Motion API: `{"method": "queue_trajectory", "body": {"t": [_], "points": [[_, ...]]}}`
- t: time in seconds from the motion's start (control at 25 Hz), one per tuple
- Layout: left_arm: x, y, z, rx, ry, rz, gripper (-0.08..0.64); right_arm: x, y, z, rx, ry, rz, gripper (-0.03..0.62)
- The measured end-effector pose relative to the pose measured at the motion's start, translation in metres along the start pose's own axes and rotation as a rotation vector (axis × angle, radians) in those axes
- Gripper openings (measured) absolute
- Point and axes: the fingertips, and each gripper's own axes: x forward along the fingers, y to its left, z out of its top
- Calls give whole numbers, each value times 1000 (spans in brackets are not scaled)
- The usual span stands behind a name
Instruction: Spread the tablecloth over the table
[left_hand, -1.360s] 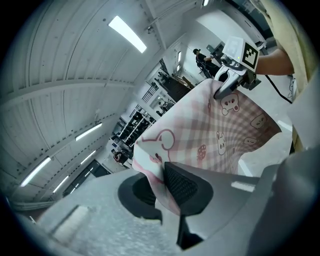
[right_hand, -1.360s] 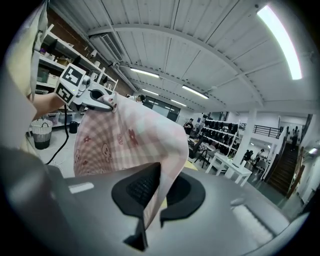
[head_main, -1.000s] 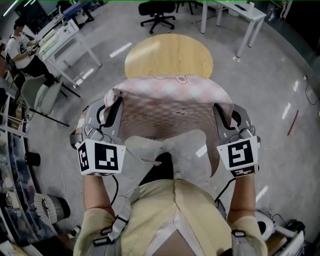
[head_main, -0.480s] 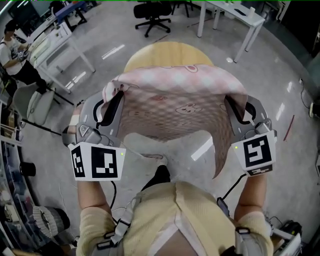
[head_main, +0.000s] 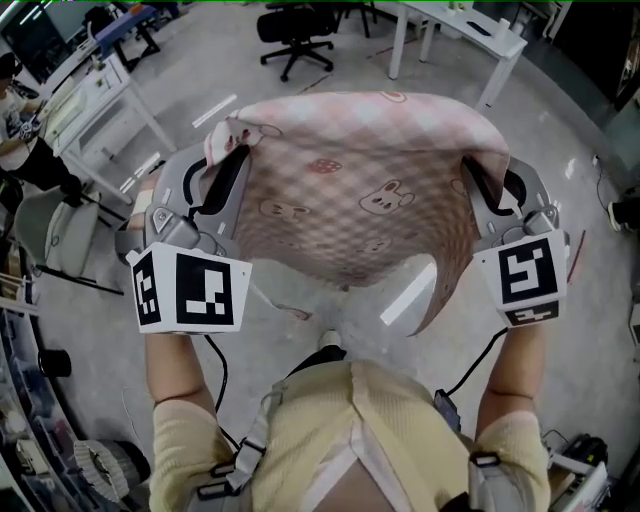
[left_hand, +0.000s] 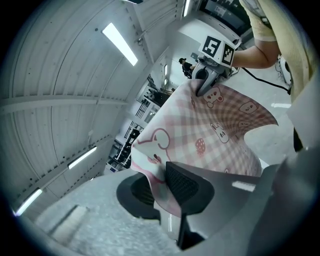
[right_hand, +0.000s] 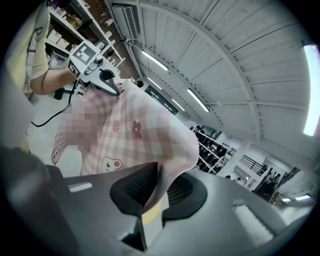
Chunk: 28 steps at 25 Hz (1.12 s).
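A pink checked tablecloth (head_main: 360, 180) with bunny prints hangs stretched in the air between my two grippers. My left gripper (head_main: 232, 152) is shut on its left corner, and my right gripper (head_main: 470, 165) is shut on its right corner. In the left gripper view the cloth (left_hand: 210, 125) runs from my left gripper (left_hand: 162, 187) across to the right gripper (left_hand: 205, 85). In the right gripper view the cloth (right_hand: 135, 130) is pinched in my right gripper (right_hand: 159, 187), with the left gripper (right_hand: 112, 85) at the far corner. The raised cloth hides the round wooden table in the head view.
A black office chair (head_main: 290, 25) and white desks (head_main: 460, 25) stand beyond the cloth. A white bench (head_main: 100, 90) and a seated person (head_main: 15, 100) are at the far left. Grey floor lies all around, with cables trailing from both grippers.
Both grippers have risen and moved forward with the cloth. It now spreads wider in the air and covers the round wooden table that showed before.
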Motion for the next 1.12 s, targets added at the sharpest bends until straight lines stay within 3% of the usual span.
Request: {"method": "queue_trajectory", "body": {"t": [0.2,0.36,0.64,0.88,1.12], "points": [[38,34,-11,44,-29,9,54,43,-29,15,-19,20,-81,51],[47,38,-15,56,-44,56,52,47,-30,15,-43,-8,-154,55],[61,35,-22,49,-19,90,52,61,-34,8,-61,-20,-206,61],[194,76,-56,11,51,63,52,192,-98,-12,-71,-38,-137,66],[291,83,-53,27,77,49,52,267,-148,-57,-52,-45,-109,66]]}}
